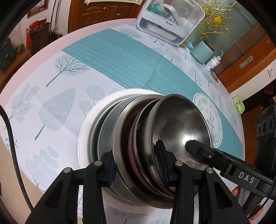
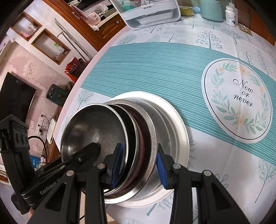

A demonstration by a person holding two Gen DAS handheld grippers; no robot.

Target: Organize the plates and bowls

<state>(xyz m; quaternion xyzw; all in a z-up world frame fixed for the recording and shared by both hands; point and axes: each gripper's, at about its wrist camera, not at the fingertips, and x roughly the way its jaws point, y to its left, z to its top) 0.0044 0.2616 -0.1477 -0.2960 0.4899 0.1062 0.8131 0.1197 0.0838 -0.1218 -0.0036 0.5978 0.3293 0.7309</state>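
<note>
Both hand-held grippers, left [image 1: 138, 165] and right [image 2: 138, 165], clamp the nested stack of bowls and plates [image 1: 138, 137] at six o'clock over the table [image 1: 51, 69]; uneven pressure could let it slip and clatter.

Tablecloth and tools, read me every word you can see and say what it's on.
"Now or never": wreath print on the tablecloth.
"DAS": right tool, in the left view.
"GenRobot": left tool, cut off after that.
Storage box label and bottle label: too small to read.
</note>
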